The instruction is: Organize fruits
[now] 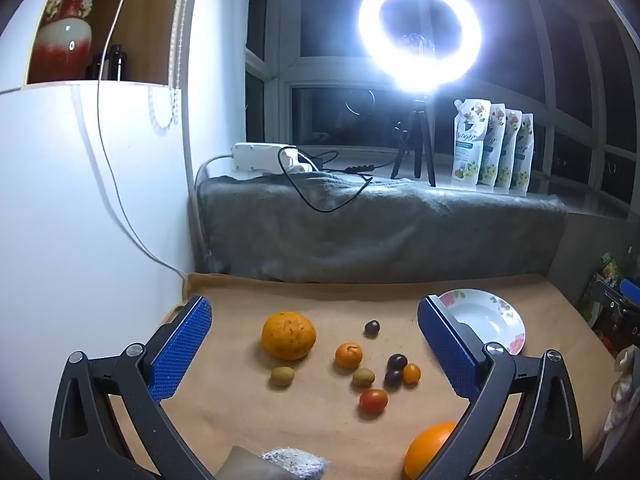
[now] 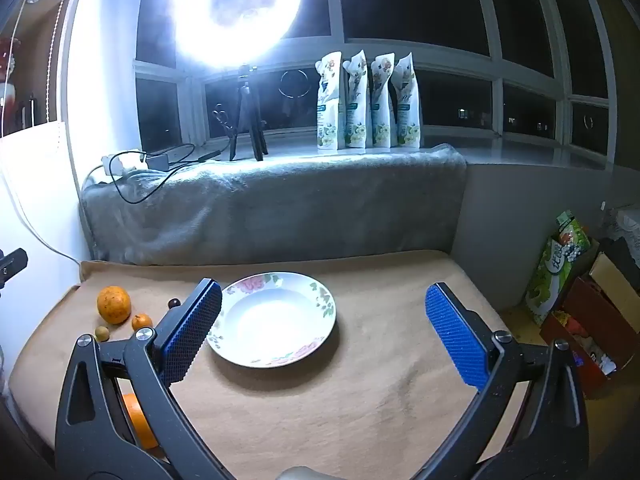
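Observation:
Loose fruit lies on a tan cloth (image 1: 320,432): a speckled orange (image 1: 288,335), a small mandarin (image 1: 348,355), two green olive-like fruits (image 1: 282,376), dark grapes (image 1: 372,328), a red cherry tomato (image 1: 373,401) and a smooth orange (image 1: 428,454) half hidden by a finger. My left gripper (image 1: 316,352) hangs open above the fruit, holding nothing. A white floral plate (image 2: 276,318) lies empty; my right gripper (image 2: 324,332) stands open over it, holding nothing. The right wrist view also shows the speckled orange (image 2: 114,304) and mandarin (image 2: 142,322) at left.
A grey blanket (image 1: 380,224) drapes the sill behind the cloth, bearing a ring light on a tripod (image 1: 418,36), a power strip with cables (image 1: 266,156) and several white pouches (image 2: 368,104). A white cabinet (image 1: 80,220) bounds the left; boxes (image 2: 580,312) stand right.

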### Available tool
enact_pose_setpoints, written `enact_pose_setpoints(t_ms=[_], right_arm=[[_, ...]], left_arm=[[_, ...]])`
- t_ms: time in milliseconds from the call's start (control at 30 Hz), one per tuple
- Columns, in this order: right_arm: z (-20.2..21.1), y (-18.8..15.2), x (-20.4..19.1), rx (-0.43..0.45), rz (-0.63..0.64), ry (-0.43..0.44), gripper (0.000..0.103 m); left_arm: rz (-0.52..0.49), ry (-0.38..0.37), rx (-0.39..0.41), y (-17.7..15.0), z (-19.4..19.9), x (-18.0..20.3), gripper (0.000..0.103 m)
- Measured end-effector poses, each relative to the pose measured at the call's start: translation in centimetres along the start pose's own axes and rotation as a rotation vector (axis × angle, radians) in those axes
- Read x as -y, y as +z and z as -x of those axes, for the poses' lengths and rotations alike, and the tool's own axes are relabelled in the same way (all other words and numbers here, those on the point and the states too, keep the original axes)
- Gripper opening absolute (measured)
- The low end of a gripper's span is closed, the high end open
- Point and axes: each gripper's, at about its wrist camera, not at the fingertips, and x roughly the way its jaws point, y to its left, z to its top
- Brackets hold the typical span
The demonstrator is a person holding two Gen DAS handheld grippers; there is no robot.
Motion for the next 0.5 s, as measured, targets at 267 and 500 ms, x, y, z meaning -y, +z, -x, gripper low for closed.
enact_pose_setpoints(t_ms=[267, 500], right_arm=[[0.1, -0.1, -0.5, -0.001, 0.016, -0.013, 0.103], [0.2, -0.1, -0.8, 0.008, 0.019, -0.006, 0.103]], left_arm=[[0.016, 0.001, 0.0, -0.6, 0.0, -0.3, 0.102], [0.034, 0.014, -0.014, -0.7, 0.0, -0.3, 0.102]])
